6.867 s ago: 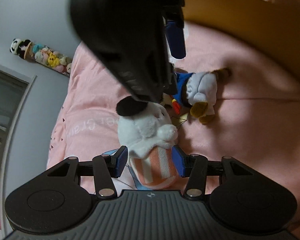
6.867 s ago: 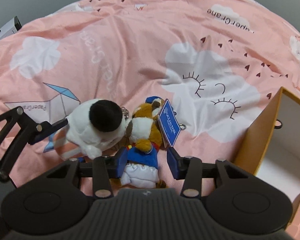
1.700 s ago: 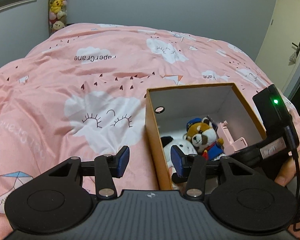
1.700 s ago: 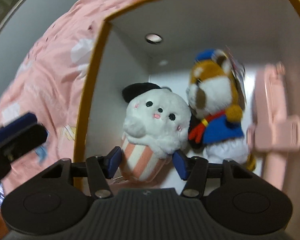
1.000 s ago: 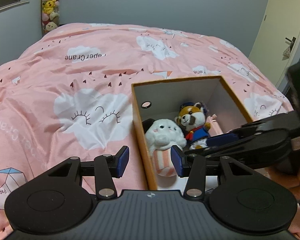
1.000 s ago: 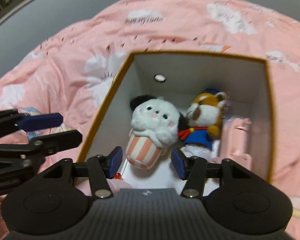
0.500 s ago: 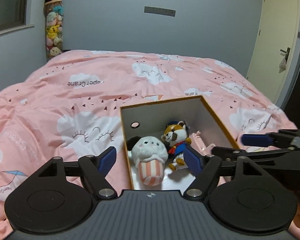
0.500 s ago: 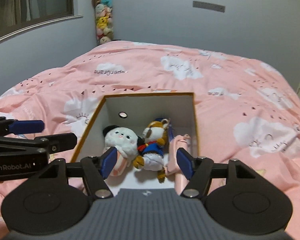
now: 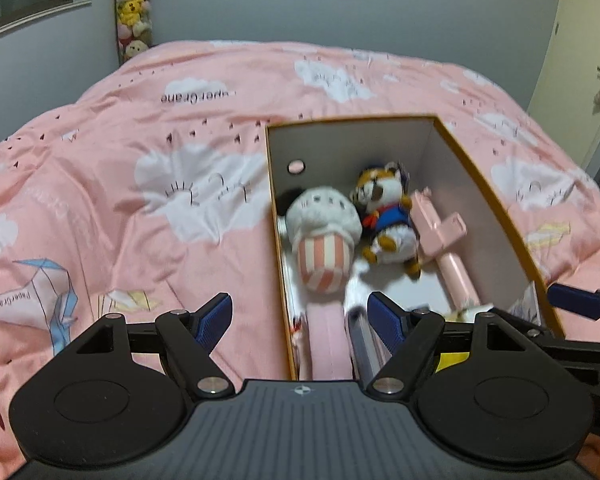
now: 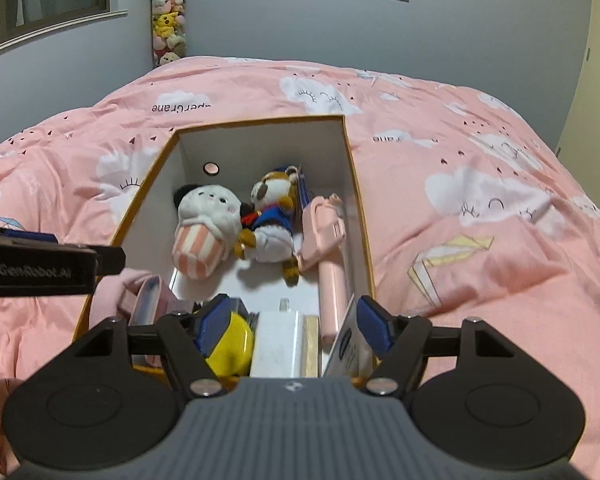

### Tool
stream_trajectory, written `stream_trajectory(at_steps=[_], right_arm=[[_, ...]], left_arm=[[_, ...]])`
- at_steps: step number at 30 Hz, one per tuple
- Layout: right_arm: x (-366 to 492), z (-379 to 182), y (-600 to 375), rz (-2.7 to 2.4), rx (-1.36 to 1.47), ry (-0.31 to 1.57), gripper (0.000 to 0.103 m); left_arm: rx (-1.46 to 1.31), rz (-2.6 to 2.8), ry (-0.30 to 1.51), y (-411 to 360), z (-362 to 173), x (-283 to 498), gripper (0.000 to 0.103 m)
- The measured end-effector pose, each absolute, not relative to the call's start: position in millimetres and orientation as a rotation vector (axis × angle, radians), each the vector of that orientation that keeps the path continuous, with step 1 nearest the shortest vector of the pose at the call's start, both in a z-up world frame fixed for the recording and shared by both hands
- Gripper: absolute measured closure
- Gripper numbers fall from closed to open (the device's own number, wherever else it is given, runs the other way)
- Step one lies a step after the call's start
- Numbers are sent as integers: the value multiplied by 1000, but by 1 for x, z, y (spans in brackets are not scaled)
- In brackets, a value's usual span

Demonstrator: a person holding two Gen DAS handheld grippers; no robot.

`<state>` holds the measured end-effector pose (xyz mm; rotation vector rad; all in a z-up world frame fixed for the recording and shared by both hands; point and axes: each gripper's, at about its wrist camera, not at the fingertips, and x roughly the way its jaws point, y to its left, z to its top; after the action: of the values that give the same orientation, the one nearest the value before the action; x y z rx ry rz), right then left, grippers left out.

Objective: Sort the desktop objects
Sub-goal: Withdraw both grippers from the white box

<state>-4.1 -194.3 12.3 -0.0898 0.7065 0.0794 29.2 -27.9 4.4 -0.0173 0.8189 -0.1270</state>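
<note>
An orange box (image 9: 480, 184) with white inner walls (image 10: 260, 122) sits on the pink bed cover. Inside lie a white plush in a striped cup (image 9: 324, 220) (image 10: 206, 208), a red-panda plush in blue clothes (image 9: 384, 208) (image 10: 272, 208) and a pink stick-shaped gadget (image 9: 440, 232) (image 10: 328, 236). My left gripper (image 9: 300, 316) hangs open over the box's near left wall, holding nothing. My right gripper (image 10: 294, 322) is over the near end of the box. Its jaws are opening with nothing gripped between them.
At the near end of the box lie a yellow round item (image 10: 230, 344), a white block (image 10: 278, 340) and a pink pouch (image 10: 140, 292). The cloud-print cover (image 9: 140, 200) spreads all around. A hanging column of plush toys (image 10: 166, 12) is in the far corner.
Both plush toys, once gripped on the bed, now lie in the box. Over the last second both grippers drew back from the box and their jaws spread wider.
</note>
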Motion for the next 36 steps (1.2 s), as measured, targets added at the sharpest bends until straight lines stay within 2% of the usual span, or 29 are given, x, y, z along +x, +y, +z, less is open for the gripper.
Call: stream_trajectory(at_steps=[20,36], right_arm=[[-8,-11,-184,73,-136,740,28],[-8,-11,-185,73,-135,741,28]], left_arm=[[2,-150,962,-38,-24,28,15],[-3,-149,964,-38,-25,28,15]])
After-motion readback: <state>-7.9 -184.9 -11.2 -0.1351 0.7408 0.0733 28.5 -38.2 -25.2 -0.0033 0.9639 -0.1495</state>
